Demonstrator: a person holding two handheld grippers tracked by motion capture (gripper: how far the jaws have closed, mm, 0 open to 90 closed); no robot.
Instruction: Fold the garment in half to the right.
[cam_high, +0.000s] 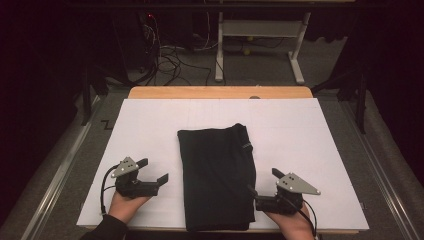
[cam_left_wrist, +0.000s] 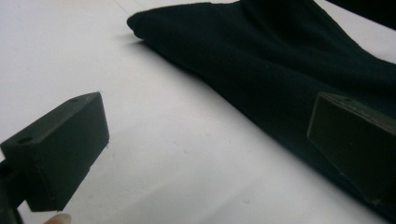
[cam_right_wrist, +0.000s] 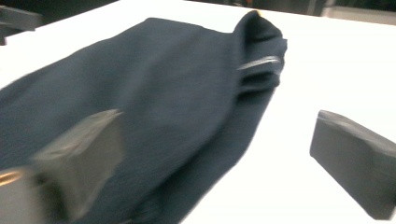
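A dark cloth (cam_high: 217, 175), folded into a long rectangle, lies flat on the white sheet (cam_high: 310, 150) and reaches the near edge. My left gripper (cam_high: 154, 170) sits left of the cloth, apart from it, jaws open with only bare sheet between them. In the left gripper view (cam_left_wrist: 205, 140) the cloth (cam_left_wrist: 261, 60) runs behind its right jaw. My right gripper (cam_high: 262, 182) is at the cloth's right edge, open. In the right gripper view (cam_right_wrist: 215, 158) one jaw hovers over the cloth (cam_right_wrist: 154, 79) and the other over the sheet, with neither pad pressing on the fabric.
The white sheet covers a wooden table whose far edge (cam_high: 220, 92) shows. Beyond it, on the floor, stand a white desk frame (cam_high: 257, 30) and a tangle of cables (cam_high: 170, 55). Metal rails (cam_high: 65, 165) run along both sides of the table.
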